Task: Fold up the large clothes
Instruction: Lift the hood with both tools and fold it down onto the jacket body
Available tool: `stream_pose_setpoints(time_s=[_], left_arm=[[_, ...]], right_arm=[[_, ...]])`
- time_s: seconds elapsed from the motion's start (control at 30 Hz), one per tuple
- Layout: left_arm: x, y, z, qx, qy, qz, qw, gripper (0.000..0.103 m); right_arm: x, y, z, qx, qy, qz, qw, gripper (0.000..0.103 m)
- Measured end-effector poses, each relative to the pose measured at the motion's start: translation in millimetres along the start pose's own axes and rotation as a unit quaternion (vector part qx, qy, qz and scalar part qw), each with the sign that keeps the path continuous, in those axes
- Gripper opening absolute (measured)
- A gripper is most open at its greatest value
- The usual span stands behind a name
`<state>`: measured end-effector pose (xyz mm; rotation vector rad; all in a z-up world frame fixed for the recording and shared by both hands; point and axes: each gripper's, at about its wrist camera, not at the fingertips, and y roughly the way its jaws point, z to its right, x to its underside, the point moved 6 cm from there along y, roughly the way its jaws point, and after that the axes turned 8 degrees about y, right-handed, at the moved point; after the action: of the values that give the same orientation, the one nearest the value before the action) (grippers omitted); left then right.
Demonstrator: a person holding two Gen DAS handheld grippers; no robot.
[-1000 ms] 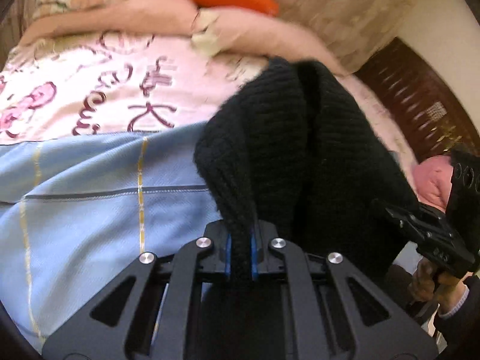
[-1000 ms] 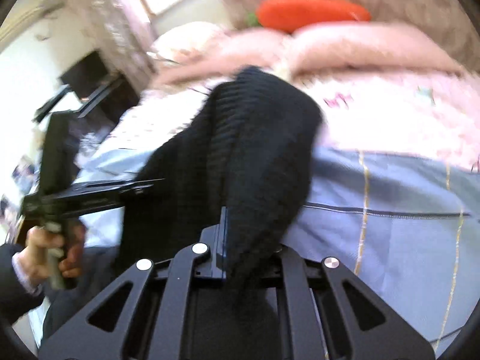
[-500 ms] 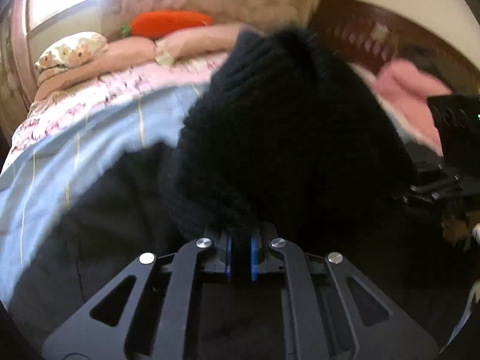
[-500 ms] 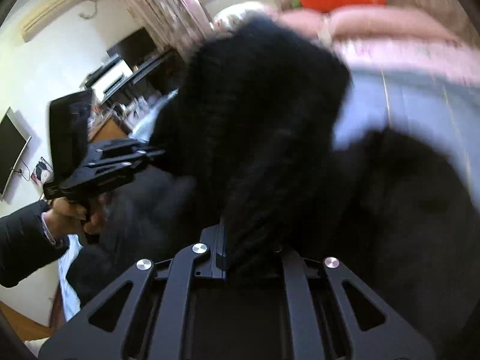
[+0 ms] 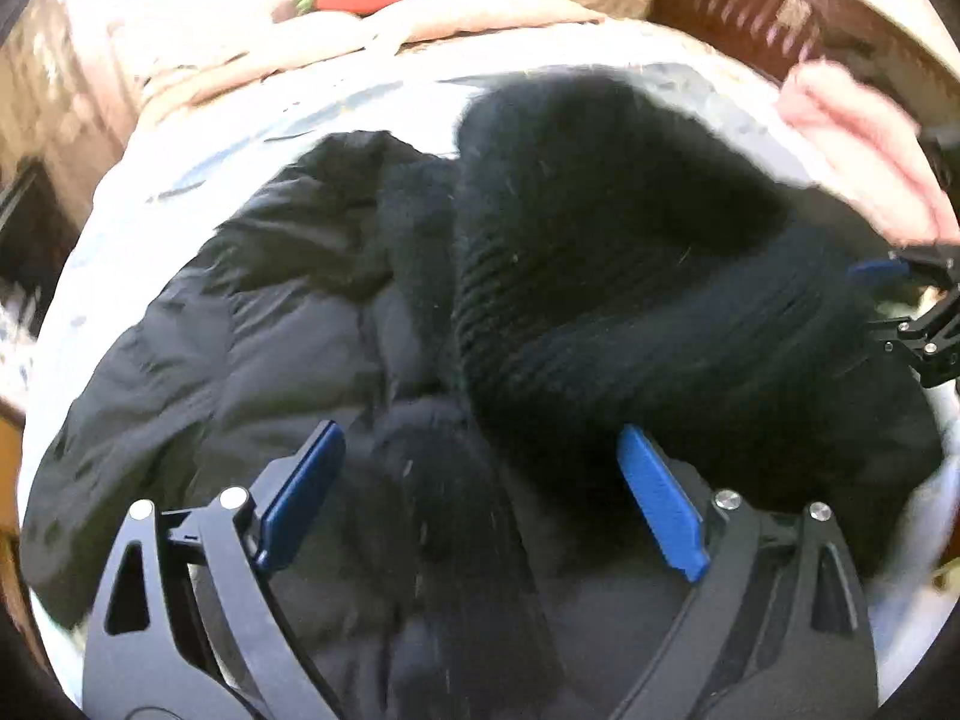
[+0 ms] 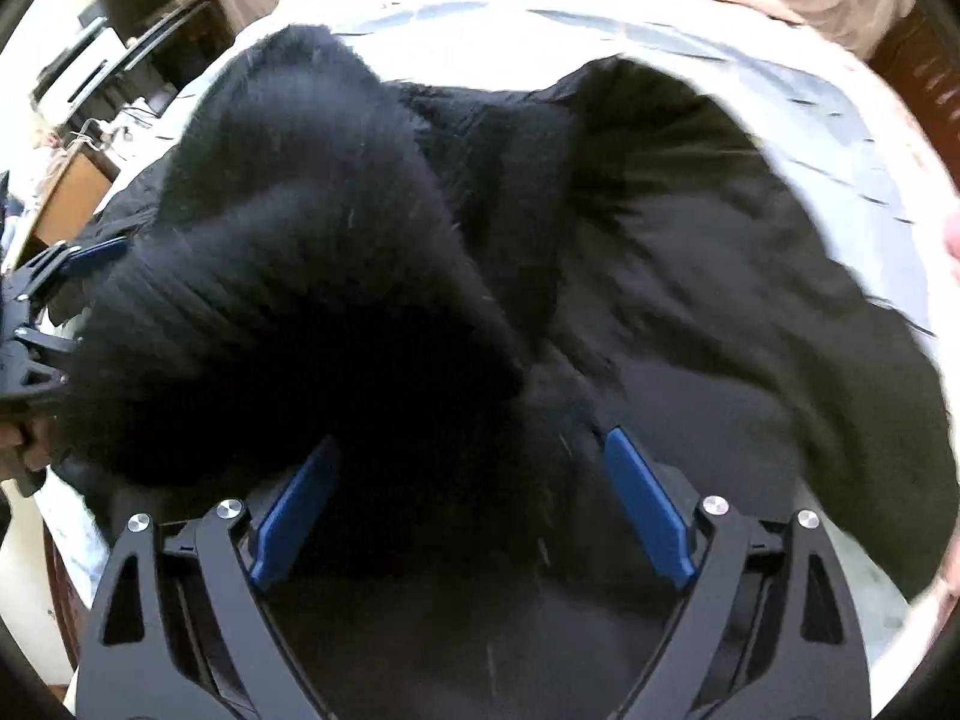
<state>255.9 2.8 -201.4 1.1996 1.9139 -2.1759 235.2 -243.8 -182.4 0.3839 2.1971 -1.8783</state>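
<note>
Now one black knit garment [image 5: 600, 252] heaped on bed [image 5: 198, 138]; two claws, left claw [image 5: 480, 498] and right claw [image 6: 474, 504], opening, released.

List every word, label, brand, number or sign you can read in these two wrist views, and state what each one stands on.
None can be read.
Black knit garment: no label or tag shows.
Dark jacket beneath it: no print or brand visible.
Light blue bedsheet: only blurred lines, no lettering.
Left gripper and right gripper, jaws opening: plain black frames and blue pads, unmarked.
Shelf items in the background: too small and blurred to tell.
</note>
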Motion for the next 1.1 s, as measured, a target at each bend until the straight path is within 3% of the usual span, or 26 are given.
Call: stream_pose_setpoints(time_s=[0.07,0.13,0.2,0.3,0.4,0.47,0.53,0.63,0.7,0.73,0.8,0.87,1.1], left_arm=[[-10.5,-49.6,-6.5,0.030,-0.036,0.025,0.9986,0.101],[-28.7,-90.9,-26.2,0.042,-0.087,0.064,0.9933,0.101],[-44.5,-101.5,-41.7,0.029,-0.139,0.061,0.9880,0.101],[-75.4,-67.9,-61.6,-0.013,-0.196,0.031,0.9800,0.101],[-86.3,-16.9,-58.3,-0.001,-0.222,0.020,0.9749,0.101],[-86.2,24.2,-45.0,-0.003,-0.219,0.001,0.9757,0.101],[-74.2,56.8,-19.5,-0.007,-0.204,-0.010,0.9788,0.101],[-44.6,97.8,6.6,-0.003,-0.191,-0.062,0.9796,0.101],[-18.6,123.4,26.2,-0.013,-0.157,-0.089,0.9834,0.101],[-11.5,128.8,30.6,-0.022,-0.146,-0.083,0.9855,0.101],[-3.2,134.4,38.4,-0.046,-0.129,-0.056,0.9890,0.101],[-2.2,138.7,39.2,-0.057,-0.131,-0.044,0.9888,0.101],[-17.7,131.8,25.6,-0.024,-0.161,-0.056,0.9850,0.101]], right_arm=[[-13.8,-42.2,-5.8,-0.006,0.029,0.034,0.999,0.091],[-30.0,-70.9,-13.4,-0.007,0.051,0.083,0.995,0.097],[-54.7,-73.1,-24.7,0.015,0.058,0.126,0.990,0.098],[-88.8,-39.7,-33.7,0.077,0.045,0.139,0.986,0.098],[-95.2,-8.3,-47.5,0.069,0.047,0.141,0.987,0.098],[-94.4,20.5,-60.2,0.066,0.052,0.122,0.989,0.098],[-78.4,44.9,-65.7,0.037,0.072,0.100,0.992,0.098],[-34.3,92.0,-70.2,0.072,0.052,0.043,0.995,0.098],[-7.7,124.1,-64.3,0.092,0.044,0.001,0.995,0.099],[5.3,135.5,-61.9,0.093,0.040,0.001,0.995,0.099],[17.0,138.6,-61.9,0.100,0.025,0.048,0.993,0.100],[15.8,143.3,-63.7,0.110,0.022,0.056,0.992,0.102],[-7.8,120.5,-64.3,0.098,0.038,0.035,0.994,0.102]])
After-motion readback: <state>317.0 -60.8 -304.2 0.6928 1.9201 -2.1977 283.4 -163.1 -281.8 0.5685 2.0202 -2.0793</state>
